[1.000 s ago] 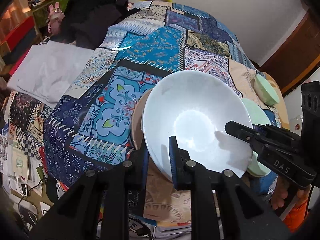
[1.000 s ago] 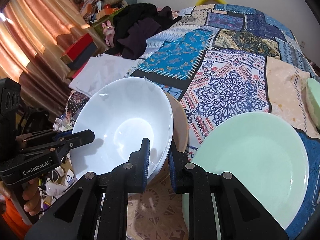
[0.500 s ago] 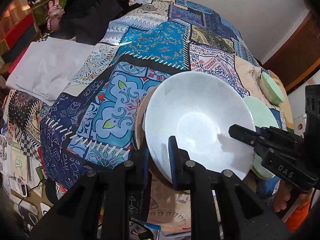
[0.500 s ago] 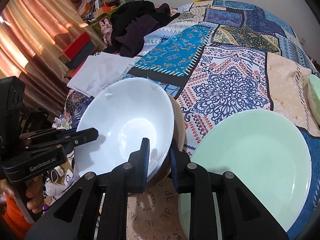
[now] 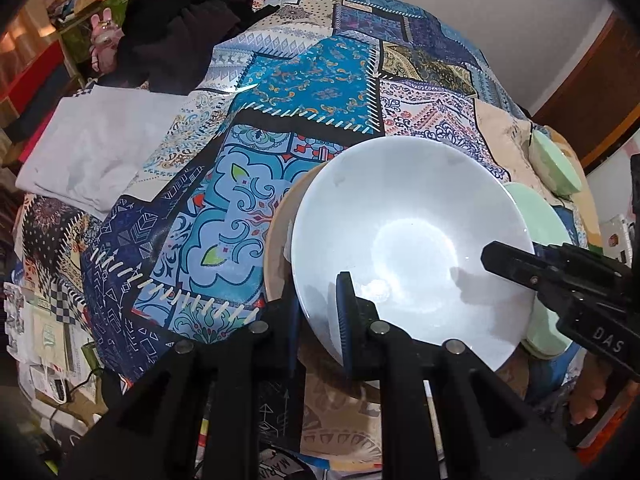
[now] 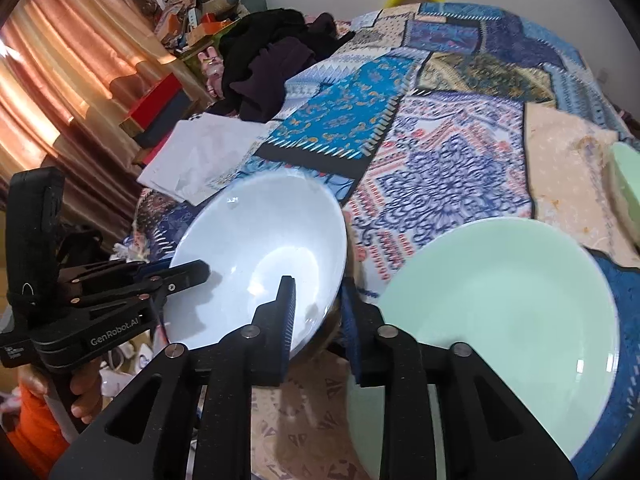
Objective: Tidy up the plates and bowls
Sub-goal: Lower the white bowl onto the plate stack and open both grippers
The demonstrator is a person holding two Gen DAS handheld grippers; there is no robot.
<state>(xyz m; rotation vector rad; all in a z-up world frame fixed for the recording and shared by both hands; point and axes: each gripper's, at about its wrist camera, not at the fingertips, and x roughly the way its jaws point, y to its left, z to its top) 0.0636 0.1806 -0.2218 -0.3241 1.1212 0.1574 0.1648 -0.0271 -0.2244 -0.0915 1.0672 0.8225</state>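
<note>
On patchwork bedspread, white bowl nested in tan bowl; right gripper jaws just opening, released off rim, so stacking likely done; left gripper jaws clenched on near rim; bowl mouth up, tilted; mint plate beside.

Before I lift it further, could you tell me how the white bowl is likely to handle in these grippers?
The white bowl looks glossy, so it may slip on a rim pinch. It keeps its shape, so probably rigid and breakable. The left gripper clamps its rim; the right gripper has just been opening, so it could tilt.
</note>
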